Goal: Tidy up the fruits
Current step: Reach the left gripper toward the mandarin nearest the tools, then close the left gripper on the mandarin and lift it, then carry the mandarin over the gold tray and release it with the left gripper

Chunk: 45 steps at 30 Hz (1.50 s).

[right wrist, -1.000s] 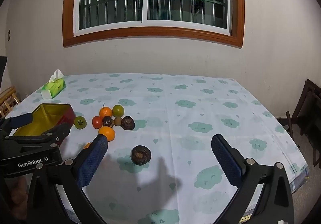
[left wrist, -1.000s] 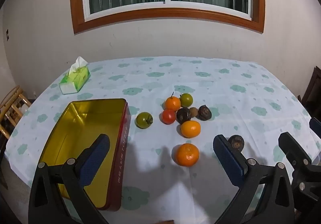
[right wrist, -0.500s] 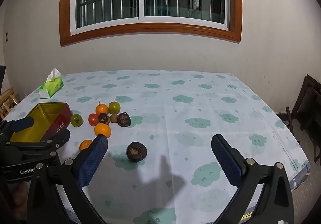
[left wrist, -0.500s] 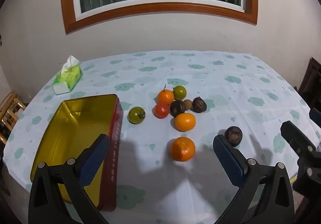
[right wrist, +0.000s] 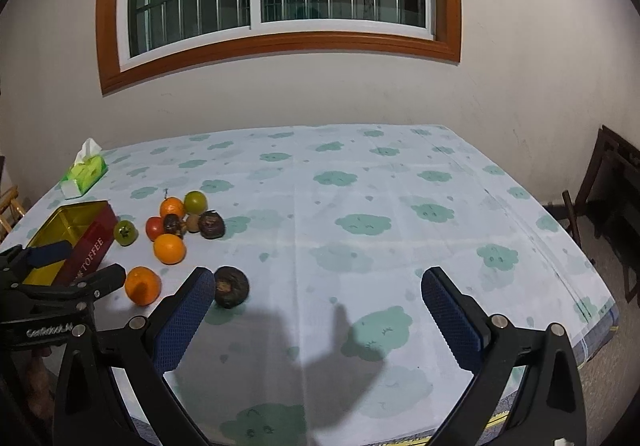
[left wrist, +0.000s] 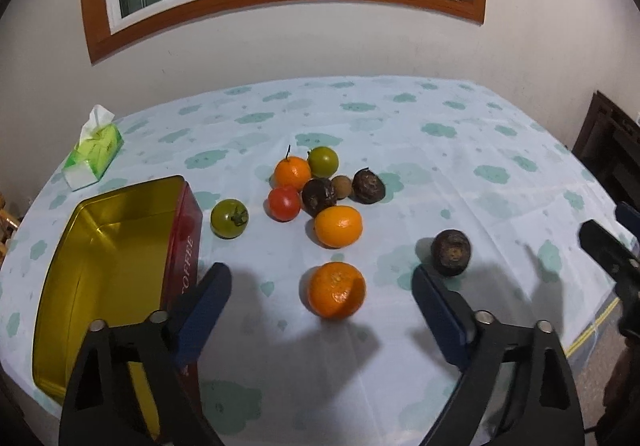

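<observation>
Left tongs [left wrist: 322,300] are closing around the nearest orange [left wrist: 337,295], pads not touching it. Right tongs [right wrist: 316,296] are spread, empty; a dark fruit [right wrist: 231,286] lies at ten o'clock beside the left finger. Tin [left wrist: 120,206] at nine o'clock on the table [left wrist: 460,166].

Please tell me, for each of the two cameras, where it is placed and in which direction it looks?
Left wrist: on the left gripper, looking down and forward at the nearest orange mandarin between its closing jaws, untouched; the right gripper's black tip shows at the right edge.
Right wrist: on the right gripper, looking over the cloud-printed tablecloth; open jaws, nothing between.
Shared: mandarin, lone dark wrinkled fruit, gold-lined red toffee tin.
</observation>
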Tool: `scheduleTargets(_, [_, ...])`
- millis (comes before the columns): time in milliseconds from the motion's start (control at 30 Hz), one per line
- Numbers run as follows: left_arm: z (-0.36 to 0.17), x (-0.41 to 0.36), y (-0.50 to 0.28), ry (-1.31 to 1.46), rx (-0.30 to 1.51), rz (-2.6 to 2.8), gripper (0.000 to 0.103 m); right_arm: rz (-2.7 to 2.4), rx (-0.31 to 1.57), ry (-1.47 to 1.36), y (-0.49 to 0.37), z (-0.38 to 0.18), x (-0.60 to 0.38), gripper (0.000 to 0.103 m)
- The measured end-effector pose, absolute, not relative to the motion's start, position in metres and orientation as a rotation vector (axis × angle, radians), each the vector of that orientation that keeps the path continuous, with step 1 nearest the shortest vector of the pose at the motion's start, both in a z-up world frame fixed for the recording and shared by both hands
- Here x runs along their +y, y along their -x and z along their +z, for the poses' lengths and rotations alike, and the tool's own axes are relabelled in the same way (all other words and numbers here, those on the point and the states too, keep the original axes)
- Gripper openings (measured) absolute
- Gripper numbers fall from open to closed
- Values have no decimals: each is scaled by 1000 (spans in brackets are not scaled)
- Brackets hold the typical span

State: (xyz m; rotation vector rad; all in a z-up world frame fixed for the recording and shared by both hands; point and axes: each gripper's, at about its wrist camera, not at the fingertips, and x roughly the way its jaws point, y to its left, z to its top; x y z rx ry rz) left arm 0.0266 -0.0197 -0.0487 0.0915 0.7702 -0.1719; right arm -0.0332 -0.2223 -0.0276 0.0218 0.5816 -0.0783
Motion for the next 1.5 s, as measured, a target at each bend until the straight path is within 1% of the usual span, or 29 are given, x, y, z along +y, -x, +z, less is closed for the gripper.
scheduleTargets(67, [-56, -22, -38, -103, 807, -165, 74, -79, 590, -32, 32, -30, -226, 102])
scheduleTargets(100, [-60, -22, -46, -106, 831, -169, 72, -77, 593, -37, 30, -30, -227, 102])
scheduleTargets(133, [-64, -24, -51, -113, 845, -164, 70, -73, 594, -41, 30, -31, -228, 102])
scheduleTargets(333, [-87, -30, -66, -155, 908, -154, 70, -59, 613, -45, 25, -38, -228, 102])
scheduleTargets(367, [-90, -31, -67, -155, 919, -159, 69, -59, 616, -47, 24, -39, -228, 102])
scheduleTargets(400, [-94, -31, -68, -157, 934, -152, 66, -58, 620, -50, 23, -40, -229, 102])
scheduleTargets(433, [-99, -32, -69, -153, 949, -162, 53, -56, 623, -53, 22, -41, -230, 102])
scheduleTargets(467, [-101, -32, -70, -140, 953, -185, 43, -55, 626, -55, 22, -41, -230, 102])
scheduleTargets(600, [-97, -37, -63, -197, 921, -155, 42, -50, 632, -52, 19, -43, -229, 102])
scheduleTargets(733, [-84, -31, -58, -145, 906, -158, 42, -39, 642, -44, 17, -44, -225, 102])
scheduleTargets(1000, [-59, -17, -54, -131, 859, -112, 42, -12, 660, -29, 17, -44, -211, 102])
scheduleTargets(1233, [-44, 4, -48, -135, 829, -75, 42, 3, 662, -4, 18, -40, -197, 102])
scheduleTargets(1500, [-39, 38, -51, -162, 842, -13, 42, 26, 681, 21, 16, -39, -183, 102])
